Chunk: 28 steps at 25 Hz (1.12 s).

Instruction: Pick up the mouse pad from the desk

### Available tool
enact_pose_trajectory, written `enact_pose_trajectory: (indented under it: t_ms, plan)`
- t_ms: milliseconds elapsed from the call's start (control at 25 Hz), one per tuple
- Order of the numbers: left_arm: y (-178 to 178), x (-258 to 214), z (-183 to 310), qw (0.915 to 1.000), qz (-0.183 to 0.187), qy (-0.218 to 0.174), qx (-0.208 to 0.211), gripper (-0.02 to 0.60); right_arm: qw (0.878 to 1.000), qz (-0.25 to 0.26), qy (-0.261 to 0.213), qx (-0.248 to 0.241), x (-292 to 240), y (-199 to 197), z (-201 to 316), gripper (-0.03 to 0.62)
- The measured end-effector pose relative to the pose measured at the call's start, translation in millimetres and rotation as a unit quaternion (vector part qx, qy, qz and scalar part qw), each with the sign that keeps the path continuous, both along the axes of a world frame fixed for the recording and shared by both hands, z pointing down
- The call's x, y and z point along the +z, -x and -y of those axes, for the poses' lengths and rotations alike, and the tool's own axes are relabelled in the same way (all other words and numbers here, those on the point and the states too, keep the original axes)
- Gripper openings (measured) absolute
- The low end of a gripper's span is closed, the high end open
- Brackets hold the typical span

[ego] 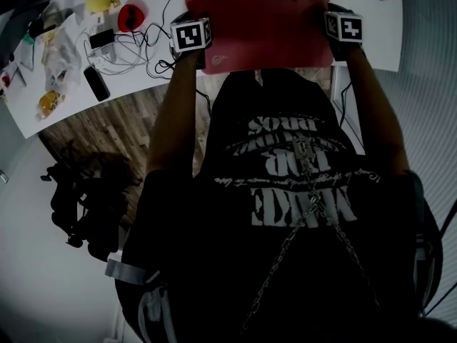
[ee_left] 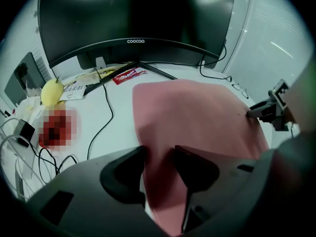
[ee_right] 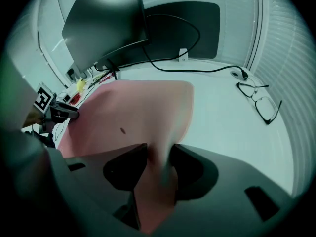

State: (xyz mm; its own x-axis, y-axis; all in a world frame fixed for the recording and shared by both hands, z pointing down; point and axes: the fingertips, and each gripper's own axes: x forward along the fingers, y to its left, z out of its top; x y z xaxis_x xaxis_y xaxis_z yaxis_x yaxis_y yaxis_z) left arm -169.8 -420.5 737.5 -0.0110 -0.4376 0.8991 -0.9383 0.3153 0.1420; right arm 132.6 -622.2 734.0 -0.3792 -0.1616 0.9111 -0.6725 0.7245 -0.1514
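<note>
White desk, one red mouse pad — pinched by two: left hand-held gripper, right hand-held gripper.

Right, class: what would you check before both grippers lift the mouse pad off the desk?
1. Fingers of left gripper closed on mouse pad: ok.
2. Fingers of right gripper closed on it: ok.
3. Nothing lying on the pad: ok.
4. glasses apart from the pad: ok.
5. black cable clear of the pad's edge: ok.
6. Pad's far edge off the desk: cannot tell.
</note>
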Motion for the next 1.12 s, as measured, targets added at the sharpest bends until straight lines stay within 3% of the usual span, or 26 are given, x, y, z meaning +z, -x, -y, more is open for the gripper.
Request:
enact_pose_trajectory:
  t_ms: [120,280,400,520,800,1120]
  plan:
    - [-3,0,2,1.0,-0.008,0.005,-0.003,0.147,0.999,0.014,0.025,-0.018,-3,14,-12,0.066]
    - [-15,-2,4,0.9989,-0.046,0.004,0.002,0.062,0.998,0.025,0.034,-0.038,-15,20,-24,0.055]
    - [-21,-11,9,0.9976,-0.062,-0.008,0.028,0.051,0.997,0.061,0.039,-0.039,-43,25,-26,0.055]
    - [-25,-34,5,0.9949,-0.087,-0.044,0.028,0.052,0.993,0.1,0.043,-0.048,-76,29,-40,0.055]
    - [-44,-132,5,0.9872,-0.036,-0.141,0.065,0.048,0.98,0.173,-0.008,-0.094,-184,41,-64,0.046]
    - [-34,-290,16,0.9625,-0.005,-0.251,0.101,0.048,0.958,0.244,-0.093,-0.115,-327,43,-46,0.044]
